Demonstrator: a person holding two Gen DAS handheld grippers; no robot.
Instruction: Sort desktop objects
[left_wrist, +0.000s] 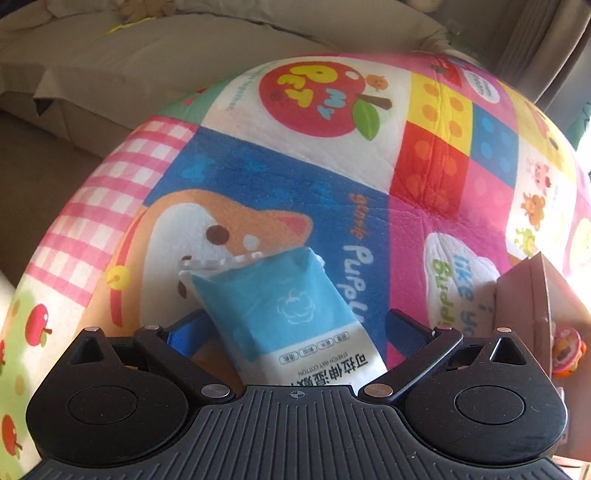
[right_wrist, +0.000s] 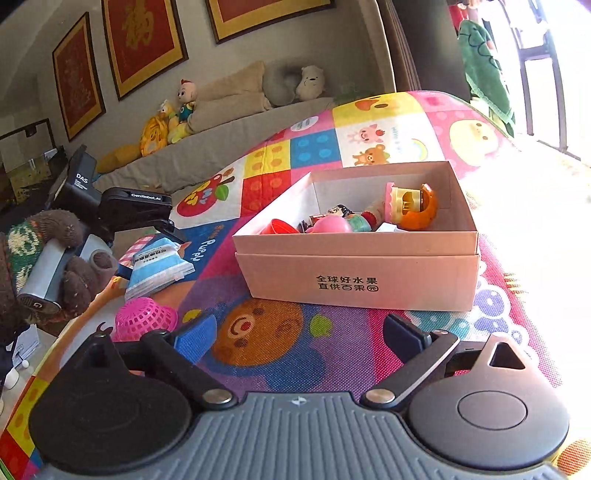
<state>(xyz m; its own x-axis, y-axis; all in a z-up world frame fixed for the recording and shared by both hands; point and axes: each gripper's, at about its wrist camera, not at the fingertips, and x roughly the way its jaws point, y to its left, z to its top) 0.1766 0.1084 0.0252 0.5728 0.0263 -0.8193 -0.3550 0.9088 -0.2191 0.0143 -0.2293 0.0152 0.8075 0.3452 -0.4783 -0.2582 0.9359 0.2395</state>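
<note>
A blue and white wet-wipe packet (left_wrist: 277, 310) lies tilted on the colourful play mat (left_wrist: 424, 147). My left gripper (left_wrist: 295, 328) stands open around it; mat shows between the right pad (left_wrist: 404, 328) and the packet. In the right wrist view the same packet (right_wrist: 157, 264) sits between the left gripper's (right_wrist: 151, 253) fingers, held by a gloved hand (right_wrist: 70, 273). My right gripper (right_wrist: 299, 332) is open and empty over the mat, just in front of a cardboard box (right_wrist: 354, 280) holding several small toys (right_wrist: 410, 205).
A pink mesh basket (right_wrist: 146, 319) lies upside down left of my right gripper. The box's corner (left_wrist: 532, 295) and an orange toy (left_wrist: 567, 354) show at the right of the left wrist view. A sofa (right_wrist: 236, 110) with plush toys stands behind the mat.
</note>
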